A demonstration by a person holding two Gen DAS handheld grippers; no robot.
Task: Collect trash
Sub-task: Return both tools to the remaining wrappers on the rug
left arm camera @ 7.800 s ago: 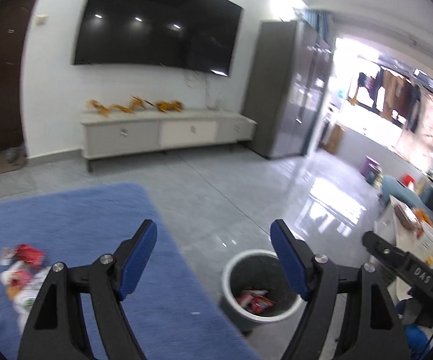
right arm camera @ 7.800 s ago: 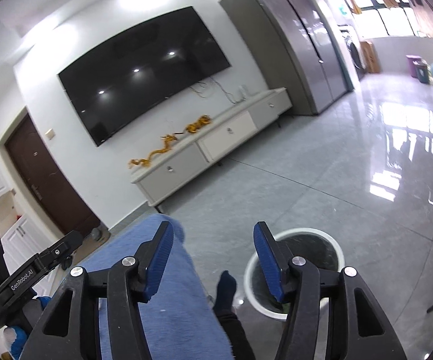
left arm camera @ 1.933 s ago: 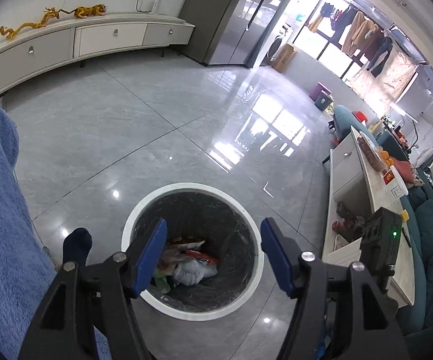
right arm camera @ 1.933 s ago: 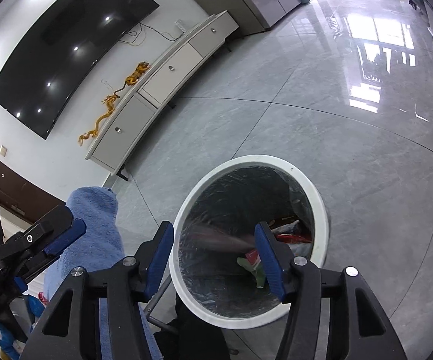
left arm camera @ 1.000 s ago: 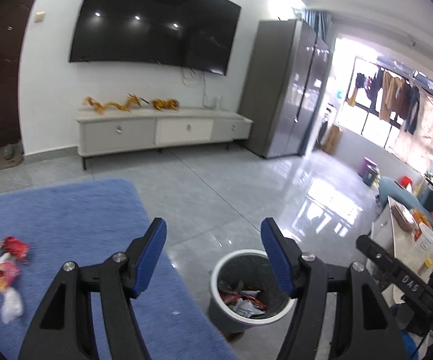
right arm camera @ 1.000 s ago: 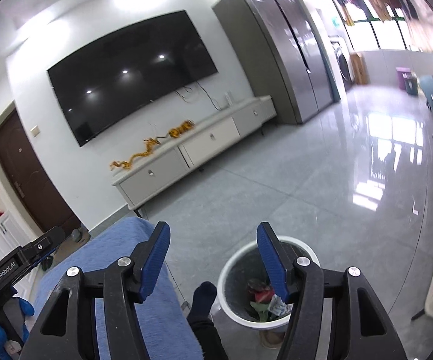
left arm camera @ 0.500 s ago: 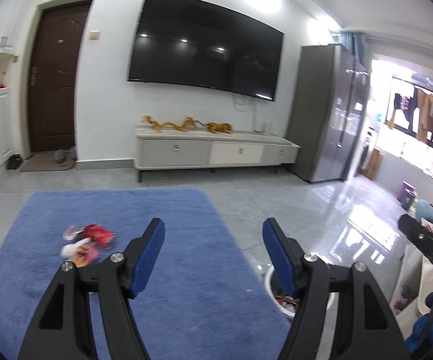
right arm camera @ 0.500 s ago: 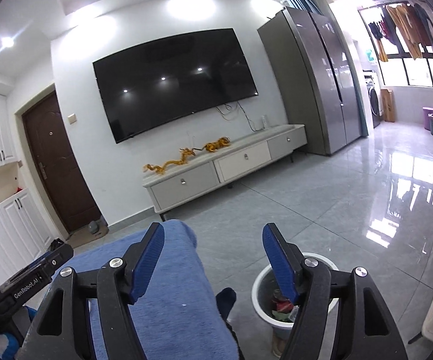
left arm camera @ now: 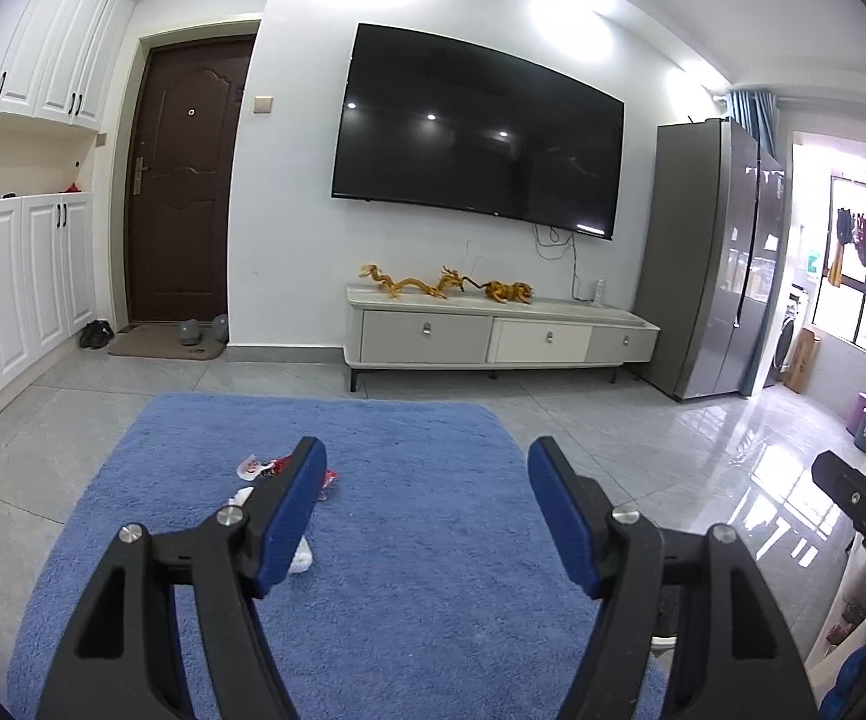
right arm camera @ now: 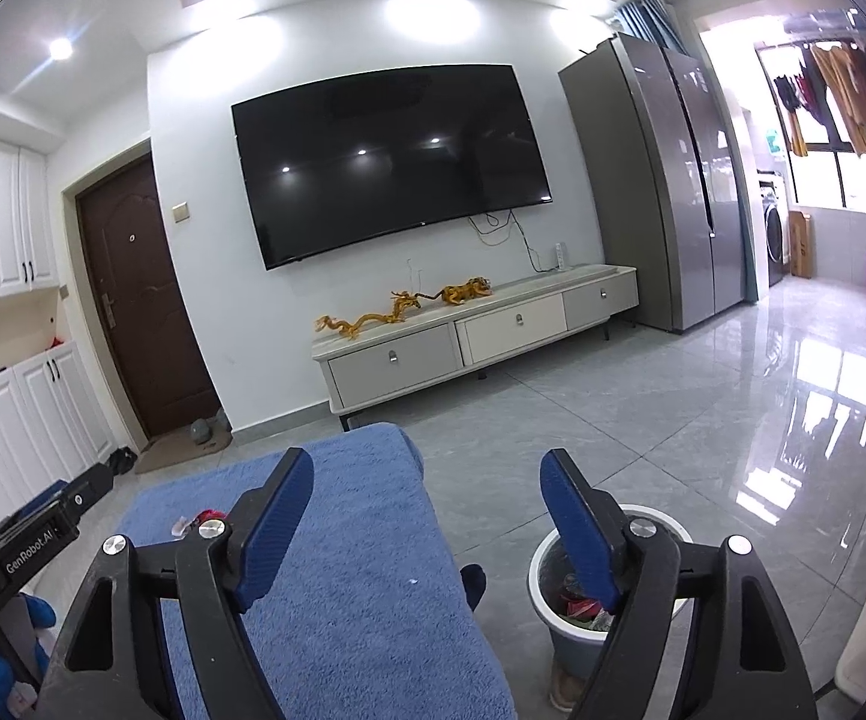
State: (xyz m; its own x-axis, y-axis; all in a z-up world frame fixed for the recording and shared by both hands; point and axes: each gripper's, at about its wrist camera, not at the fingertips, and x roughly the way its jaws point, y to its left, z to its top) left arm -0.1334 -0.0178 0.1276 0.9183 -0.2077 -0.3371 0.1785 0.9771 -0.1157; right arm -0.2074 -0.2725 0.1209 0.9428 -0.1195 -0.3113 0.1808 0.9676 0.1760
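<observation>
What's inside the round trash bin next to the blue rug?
The trash bin has crumpled wrappers inside, red and greenish ones. The right tool hangs open in front, and one finger covers much of the opening, so the rest inside stays hidden.

Big black TV (left arm camera: 481, 126) on a white wall (left arm camera: 301, 192). Under it, a long low cabinet (left arm camera: 493, 339) w/ gold dragon toys (left arm camera: 412, 283) on top. Brown door (left arm camera: 178, 180) at left, white cupboards (left arm camera: 13, 276) beside it. Gray shiny floor (right arm camera: 703, 408), blue rug (left arm camera: 409, 564) in the middle. Tall gray fridge (right arm camera: 667, 180) at right, bright window (right arm camera: 841, 138) w/ clothes hanging. Ceiling lights on.
</observation>
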